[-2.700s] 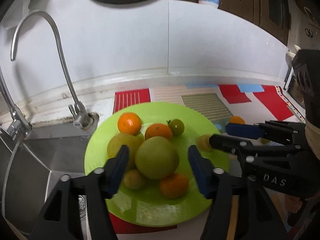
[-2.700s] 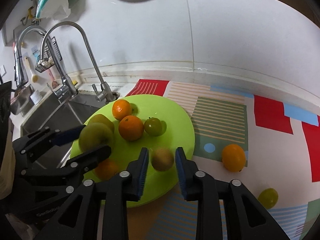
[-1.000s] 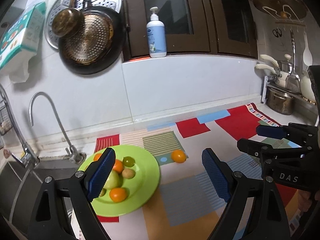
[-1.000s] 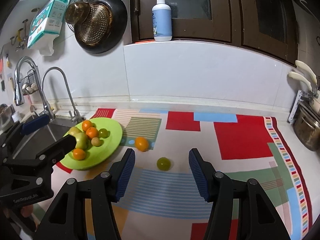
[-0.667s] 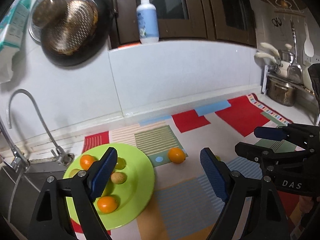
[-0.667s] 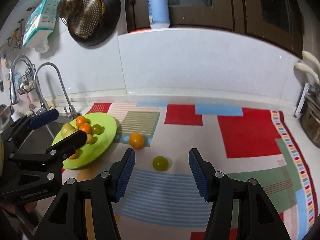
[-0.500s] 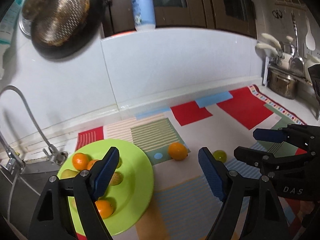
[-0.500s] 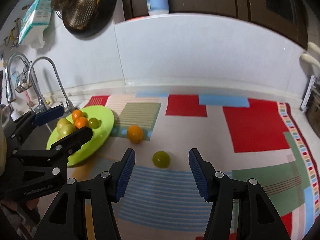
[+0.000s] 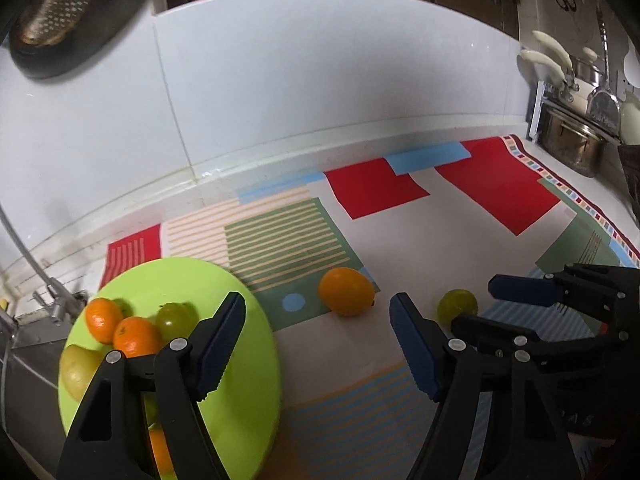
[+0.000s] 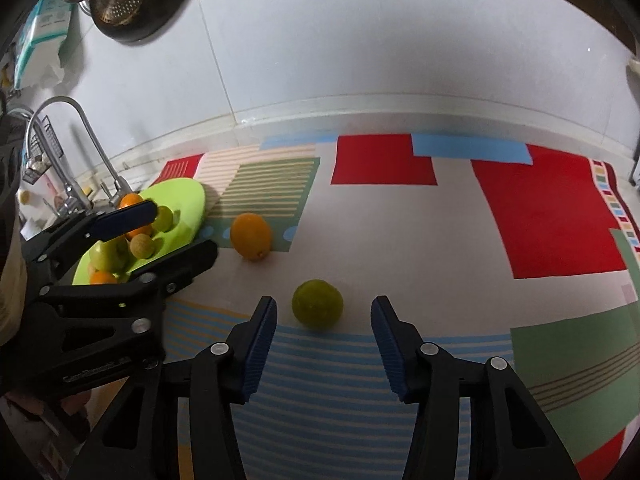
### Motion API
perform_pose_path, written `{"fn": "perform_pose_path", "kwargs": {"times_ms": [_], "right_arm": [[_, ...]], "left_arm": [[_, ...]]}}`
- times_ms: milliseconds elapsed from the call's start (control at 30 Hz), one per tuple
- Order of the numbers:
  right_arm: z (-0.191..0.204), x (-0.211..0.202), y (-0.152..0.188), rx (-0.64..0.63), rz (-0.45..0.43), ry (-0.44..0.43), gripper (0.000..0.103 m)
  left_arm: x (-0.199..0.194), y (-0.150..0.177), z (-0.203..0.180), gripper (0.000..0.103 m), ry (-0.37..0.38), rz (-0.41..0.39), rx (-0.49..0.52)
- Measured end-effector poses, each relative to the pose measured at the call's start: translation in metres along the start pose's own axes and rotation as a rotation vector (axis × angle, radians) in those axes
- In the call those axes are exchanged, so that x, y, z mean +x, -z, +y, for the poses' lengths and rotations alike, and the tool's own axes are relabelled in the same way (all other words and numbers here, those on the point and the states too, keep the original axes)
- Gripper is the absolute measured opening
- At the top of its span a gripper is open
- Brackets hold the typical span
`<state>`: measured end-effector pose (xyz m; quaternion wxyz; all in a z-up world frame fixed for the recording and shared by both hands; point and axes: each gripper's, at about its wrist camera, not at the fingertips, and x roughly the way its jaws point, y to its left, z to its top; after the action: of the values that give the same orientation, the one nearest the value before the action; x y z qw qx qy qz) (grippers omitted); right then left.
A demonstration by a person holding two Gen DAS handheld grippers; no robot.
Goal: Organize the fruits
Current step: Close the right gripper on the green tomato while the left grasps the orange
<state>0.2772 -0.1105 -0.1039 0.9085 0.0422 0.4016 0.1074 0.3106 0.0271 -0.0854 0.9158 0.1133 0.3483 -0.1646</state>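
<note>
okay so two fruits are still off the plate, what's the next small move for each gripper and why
Probably ease both forward and finish closing. The right gripper is lined up on the green fruit, the left gripper on the orange; both jaws are closing but touch nothing yet. Both fruits lie on the mat, beside the plate.

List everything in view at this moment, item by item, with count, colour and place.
plate: one, lime green, left by the sink.
fruits on plate: at least six, orange, green and yellowish.
loose orange: one, orange, on mat right of the plate.
loose green fruit: one, green, on mat ahead of the right fingers.
mat: one, multicoloured, covering the counter.
faucet: chrome, at left.
pan: dark, hanging on wall.
pot: metal, far right.
left hand-held gripper: black, blue pads, closing, empty.
right hand-held gripper: same, closing, empty.
</note>
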Motion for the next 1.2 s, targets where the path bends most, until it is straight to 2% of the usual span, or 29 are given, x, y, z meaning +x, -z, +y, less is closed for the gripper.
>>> {"fn": "perform_pose_path", "kwargs": {"times_ms": [267, 333, 400, 800, 967, 1200], "right_arm": [[-0.005, 0.015, -0.001, 0.017, 0.033, -0.031, 0.04], [-0.005, 0.018, -0.002, 0.016, 0.04, -0.041, 0.035], [-0.004, 0.019, -0.002, 0.013, 0.042, -0.044, 0.031], [-0.021, 0.015, -0.008, 0.063, 0.008, -0.006, 0.031], [-0.021, 0.014, -0.011, 0.065, 0.002, -0.007, 0.031], [-0.016, 0.004, -0.013, 0.053, -0.017, -0.015, 0.031]], "left_arm": [[0.03, -0.004, -0.003, 0.065, 0.046, 0.08, -0.011], [0.034, -0.005, -0.003, 0.064, 0.054, 0.085, -0.018], [0.037, -0.005, -0.004, 0.059, 0.06, 0.091, -0.02], [0.051, -0.011, -0.01, 0.038, 0.078, 0.114, -0.016], [0.049, -0.01, -0.01, 0.038, 0.078, 0.113, -0.019], [0.023, -0.007, -0.006, 0.038, 0.069, 0.087, -0.042]]}}
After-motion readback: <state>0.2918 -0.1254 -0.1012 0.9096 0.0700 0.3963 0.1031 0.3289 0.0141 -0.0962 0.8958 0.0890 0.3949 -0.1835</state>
